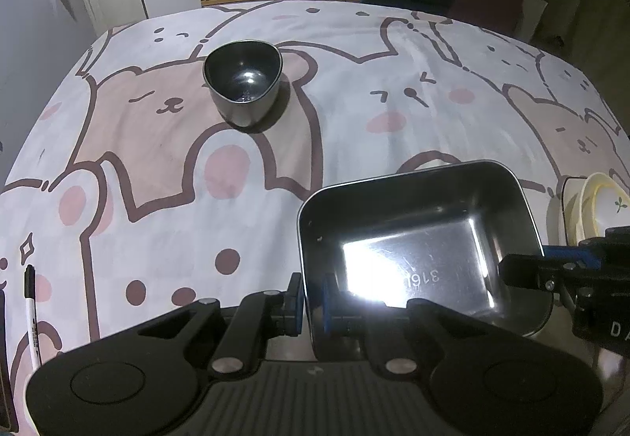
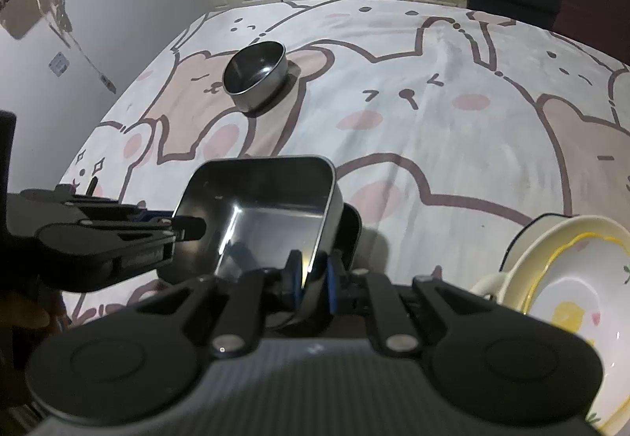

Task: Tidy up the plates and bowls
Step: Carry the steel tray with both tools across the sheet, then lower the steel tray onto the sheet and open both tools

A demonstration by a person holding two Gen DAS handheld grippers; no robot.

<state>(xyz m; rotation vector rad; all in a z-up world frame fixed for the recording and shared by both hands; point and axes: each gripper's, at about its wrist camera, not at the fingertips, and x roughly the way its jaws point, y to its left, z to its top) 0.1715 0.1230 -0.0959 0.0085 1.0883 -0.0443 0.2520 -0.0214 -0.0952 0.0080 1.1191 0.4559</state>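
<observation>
Jaws of left gripper (image 1: 313,304) and right gripper (image 2: 315,278) pinching opposite walls of square steel tray (image 1: 417,235), raised beside stacked plates (image 2: 567,278); round bowl (image 1: 244,82) left unsorted mid-counter (image 1: 393,62).

My left tool (image 1: 313,304) is matte black: two broad rounded lobes with shallow circular recesses, a ribbed grey panel between them, and angled linkage bars pinned by round silver bolts. Its fingertips carry blue pads (image 1: 326,300) on black blocks. My right tool (image 2: 315,280) is built the same way, with the same silver pivots and blue-edged pads (image 2: 332,288). Seen from the left camera, its side shows blue parts, small screws and pale lettering, of which I can read only "DA".
</observation>
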